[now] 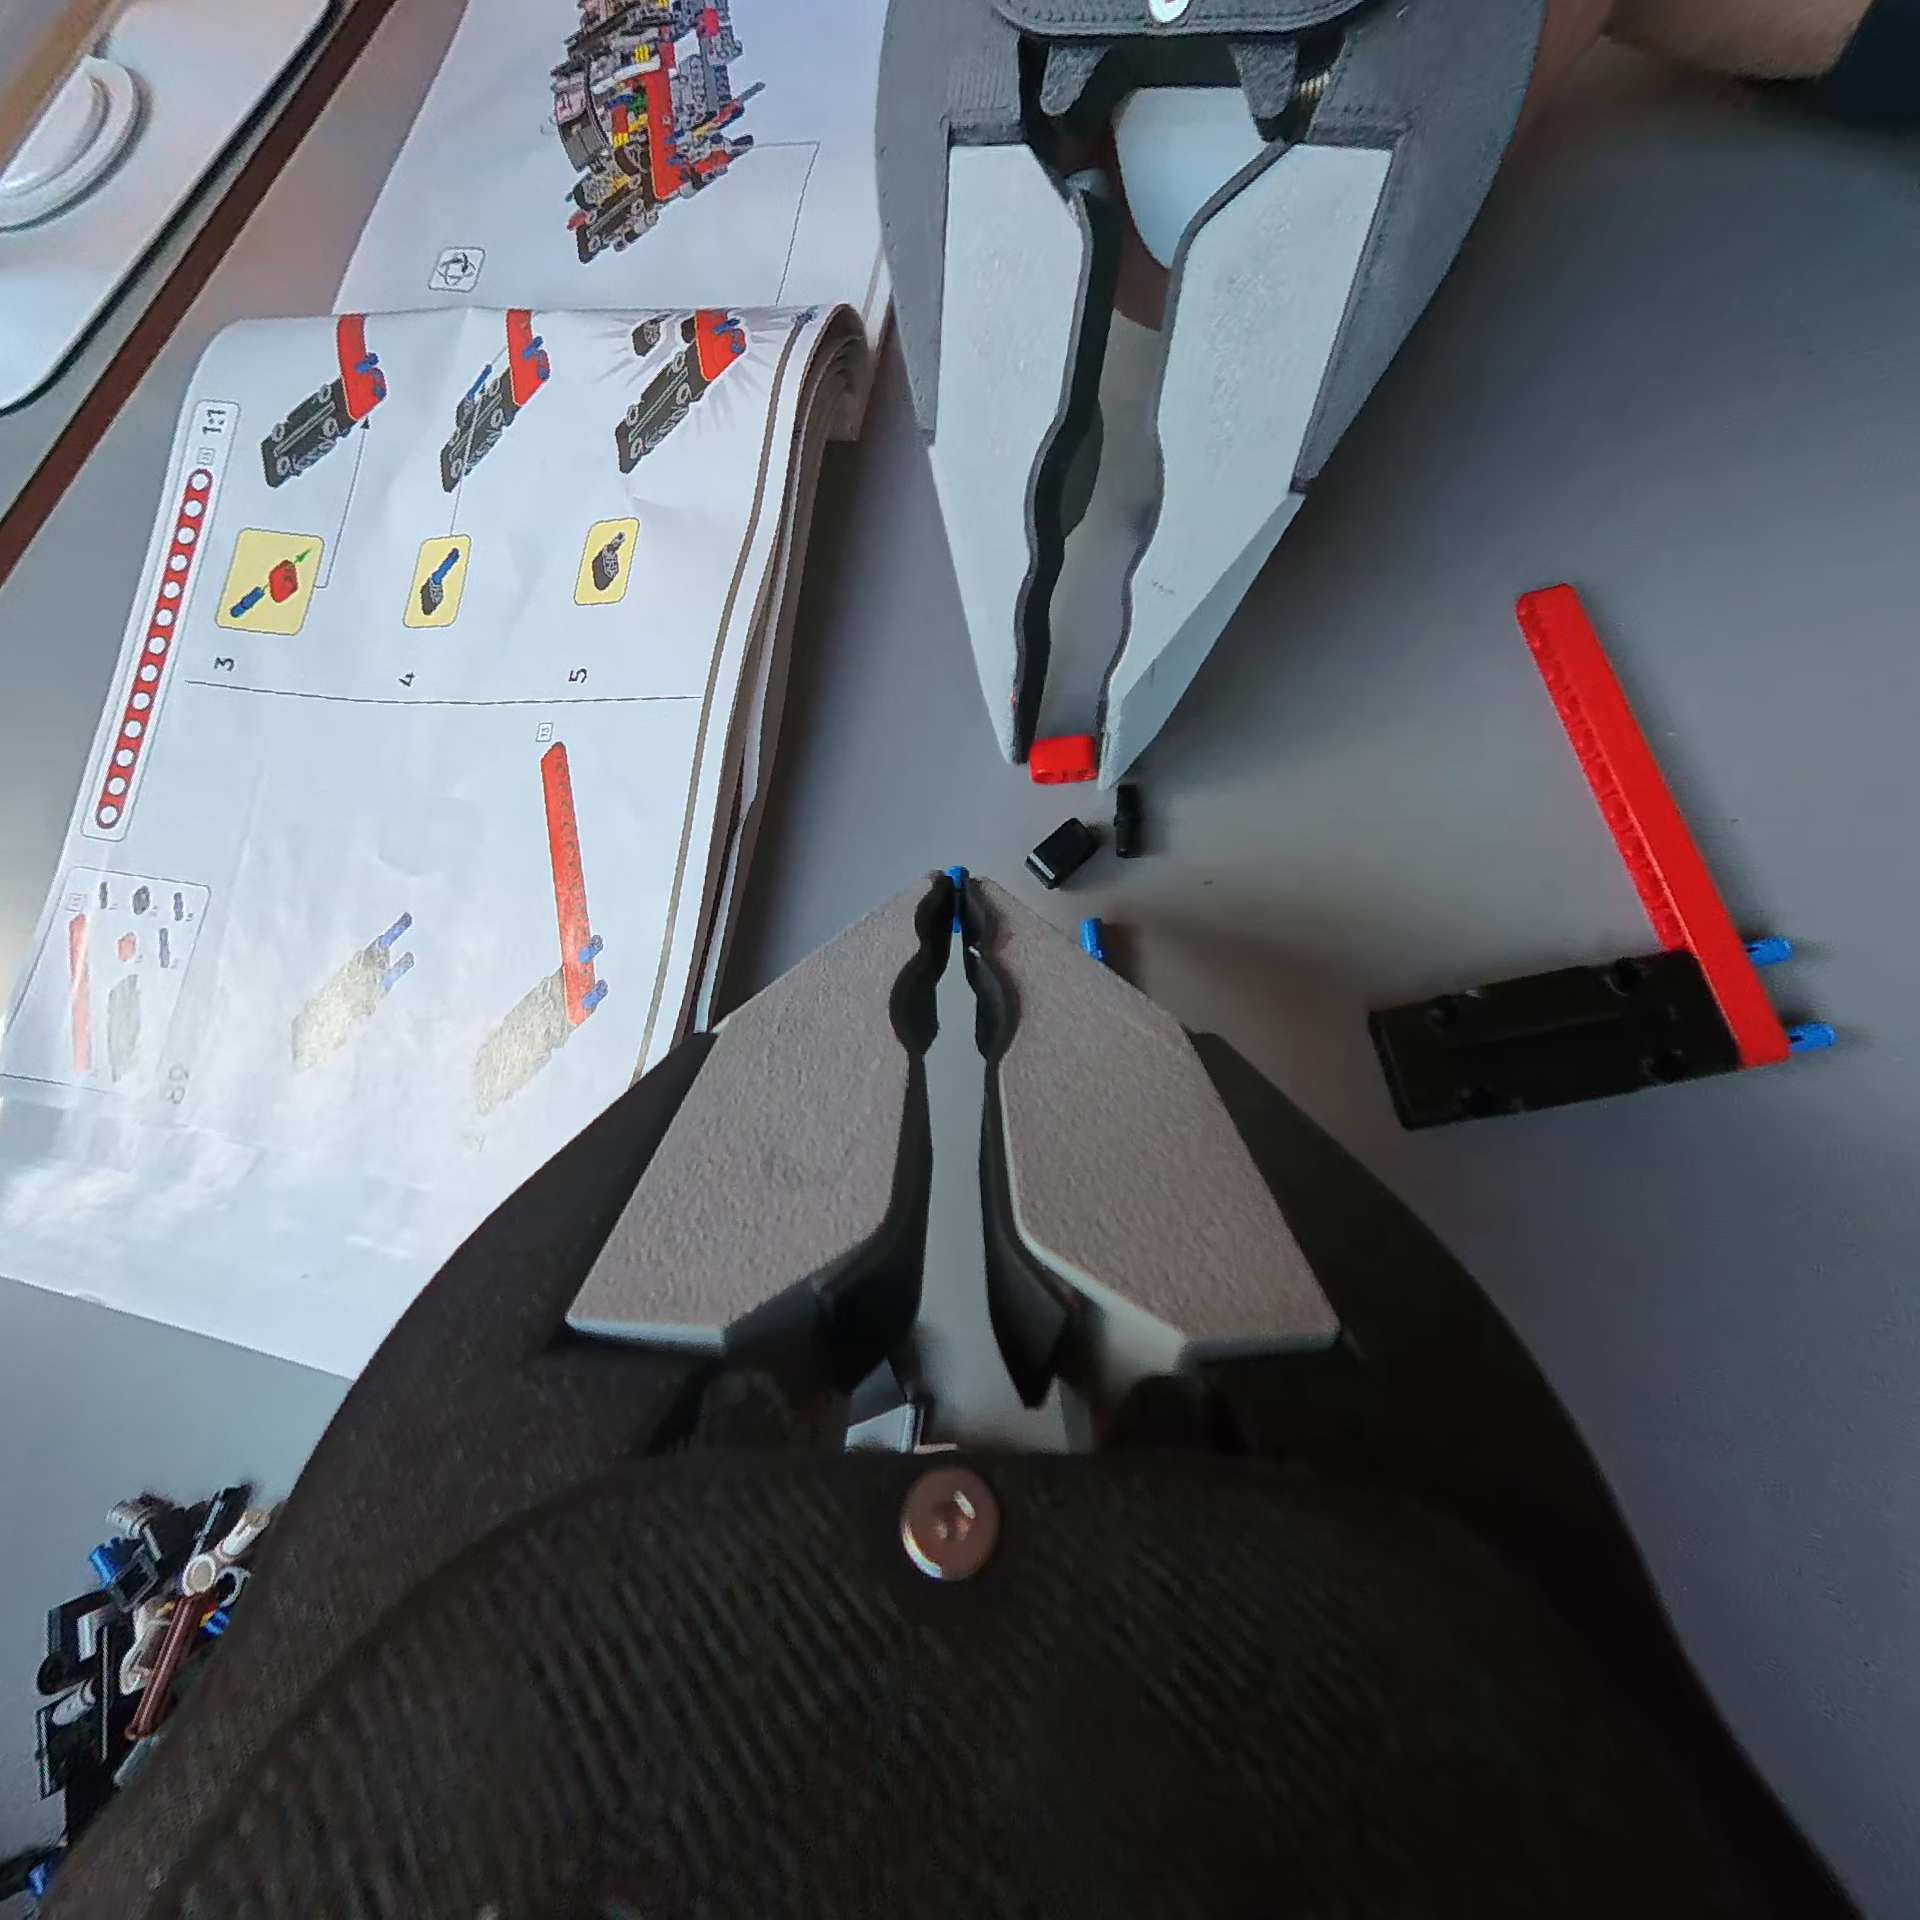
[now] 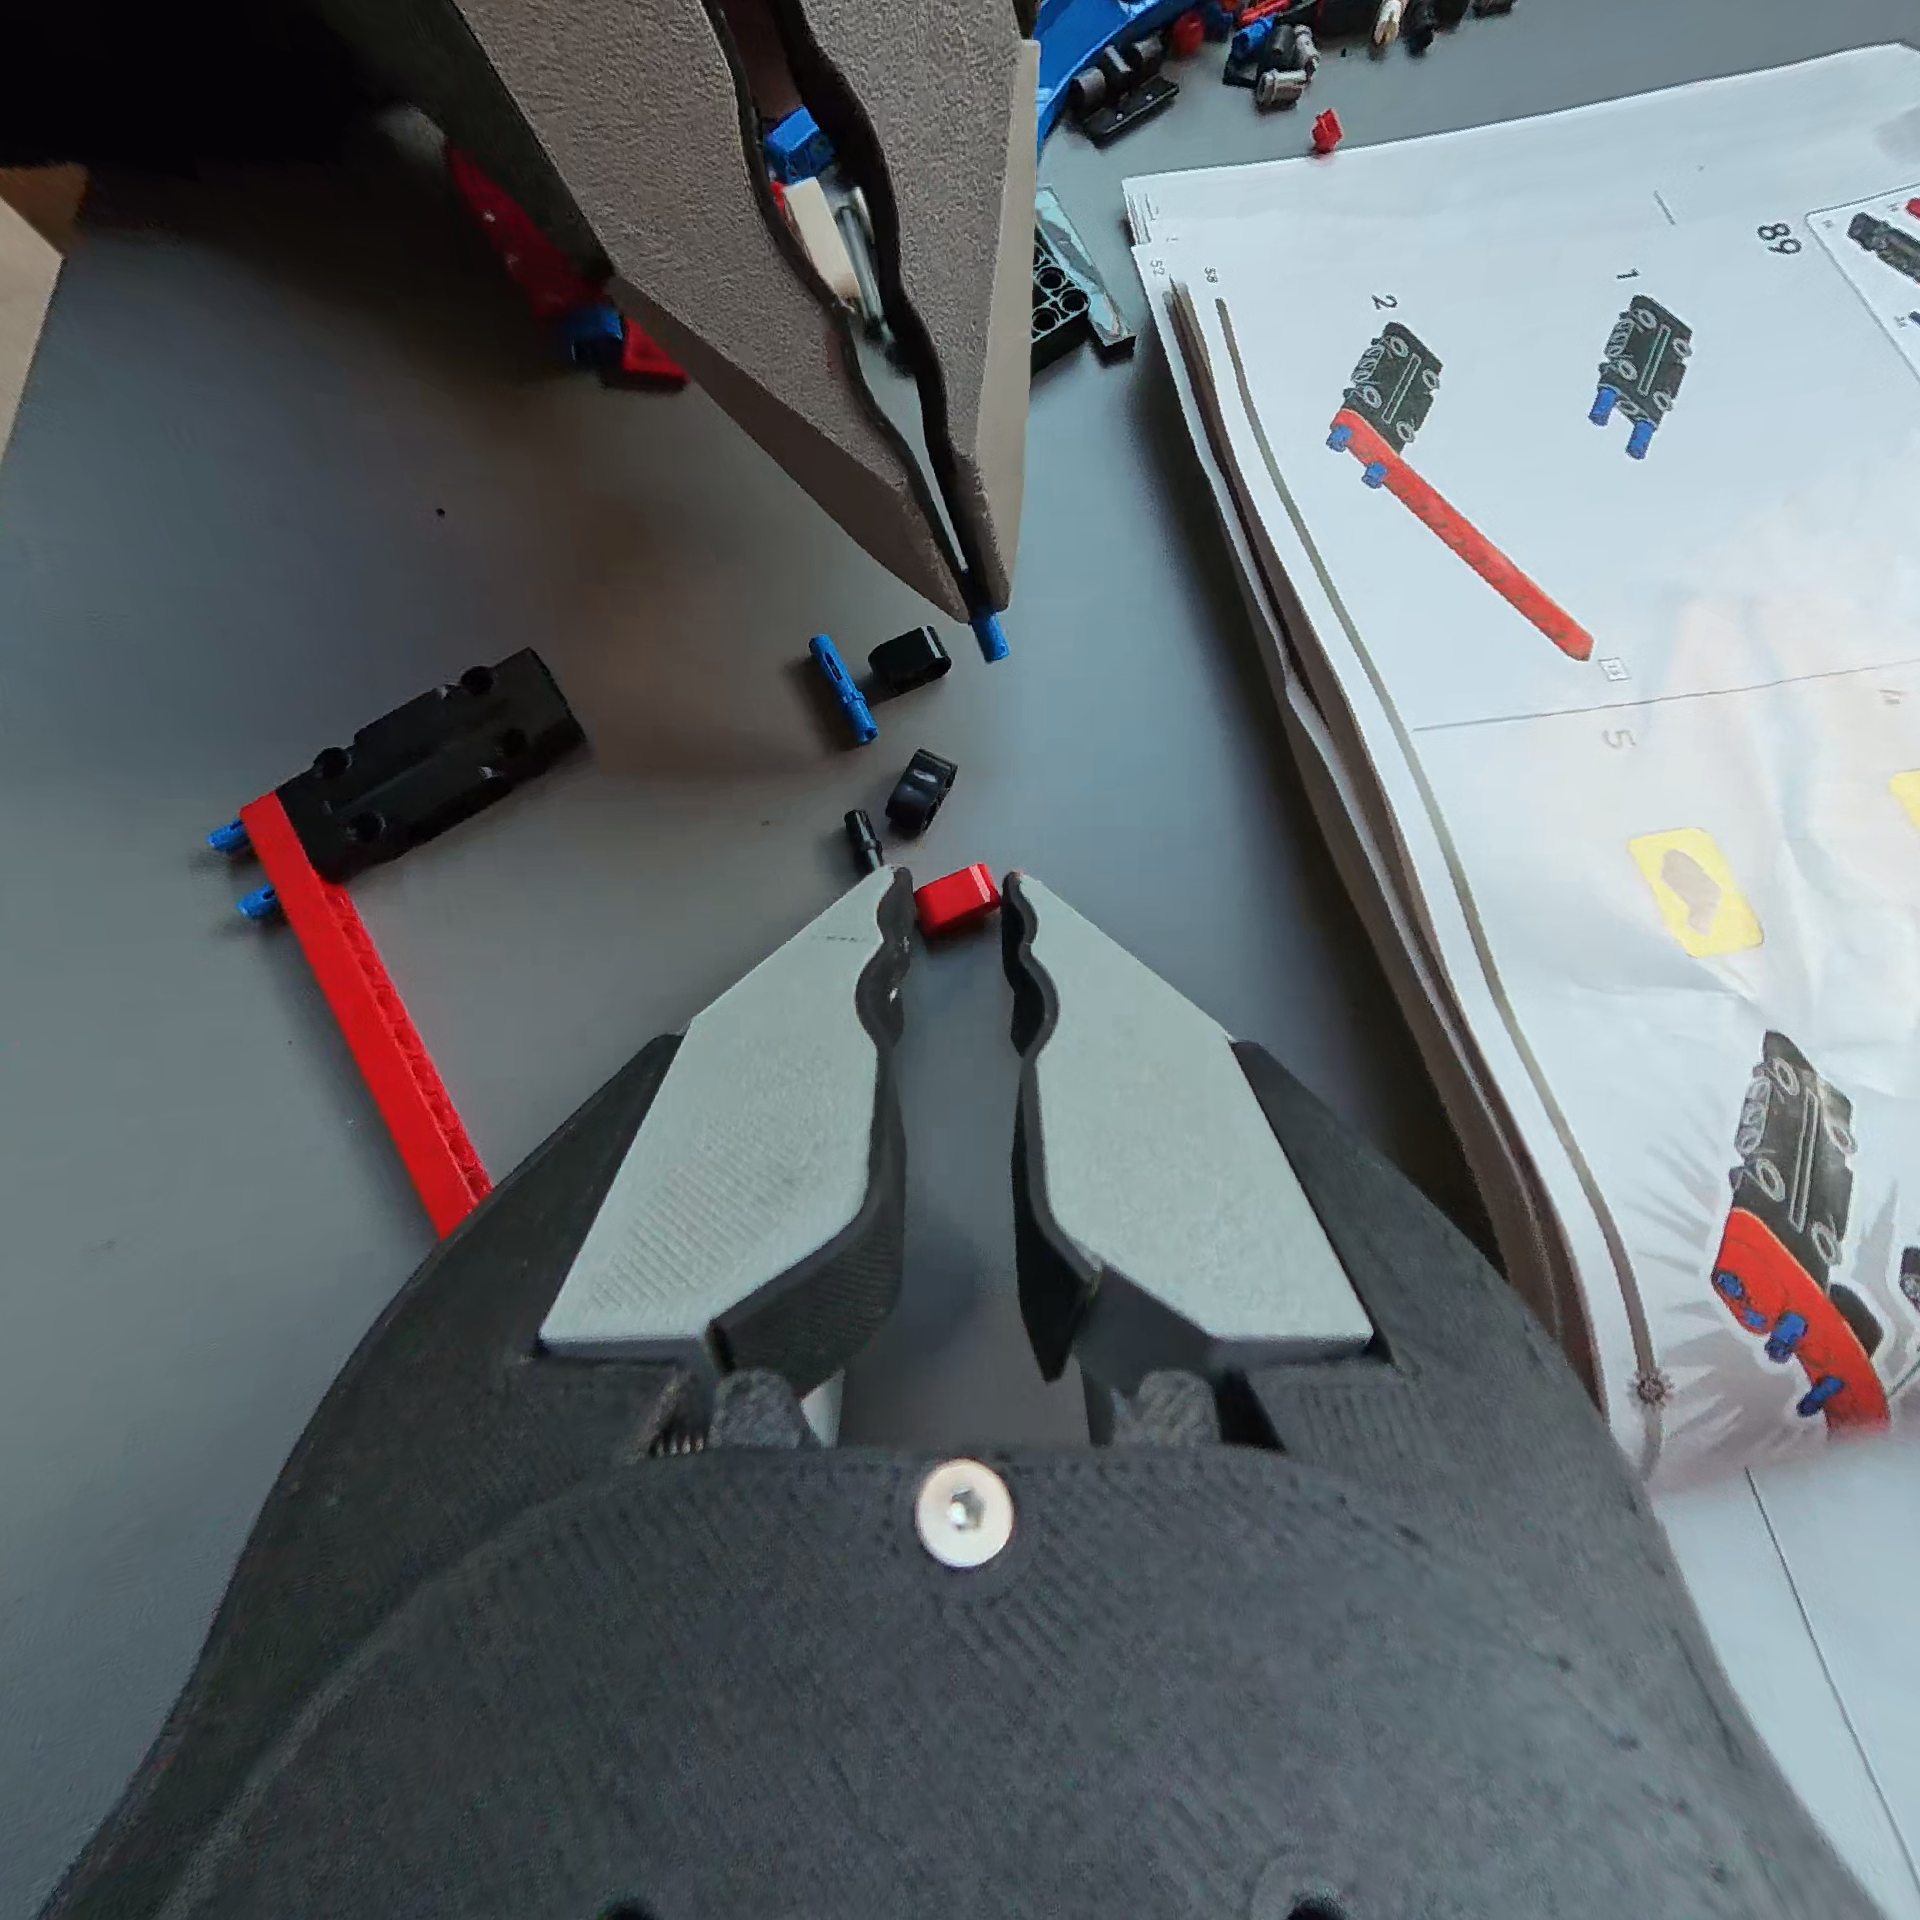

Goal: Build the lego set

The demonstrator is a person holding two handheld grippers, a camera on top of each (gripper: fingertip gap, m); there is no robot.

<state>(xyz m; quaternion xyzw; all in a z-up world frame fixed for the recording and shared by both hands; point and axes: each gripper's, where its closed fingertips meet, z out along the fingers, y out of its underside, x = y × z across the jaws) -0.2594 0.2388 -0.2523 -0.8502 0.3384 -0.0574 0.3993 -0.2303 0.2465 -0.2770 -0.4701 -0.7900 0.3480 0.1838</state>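
Grey desk [image 2: 312, 499] under cool light, scattered with small plastic building parts. An open instruction booklet [image 1: 416, 727] lies along one side of the work area; a heap of loose mixed parts [image 1: 135, 1600] sits at the near left corner in the left wrist view.

Left gripper [image 1: 956, 883]: jaws together, clamped on a small blue pin [image 1: 957, 878] whose tip pokes out past the fingertips. The right wrist view shows the same pin [image 2: 990, 634] sticking down from the closed tips, just above the desk.

Right gripper [image 2: 954, 894]: jaws narrowly apart with a small red brick [image 2: 956, 899] between the fingertips. From the left wrist view the brick [image 1: 1062, 758] sits at the very tip, spanning both fingers; the pads appear to bear on its two sides.

Between the two grippers, on the desk: a short black connector [image 2: 920, 790], a thin black pin [image 2: 862, 836] just beside the right gripper's left fingertip, a second black connector [image 2: 909, 657], and a longer blue pin [image 2: 842, 686] touching or nearly touching it.

Off to one side, well apart from the small parts: a long red beam [image 2: 364, 1018] joined at one end to a black block [image 2: 436, 758], with two blue pin ends [image 2: 239, 868] protruding through the beam.
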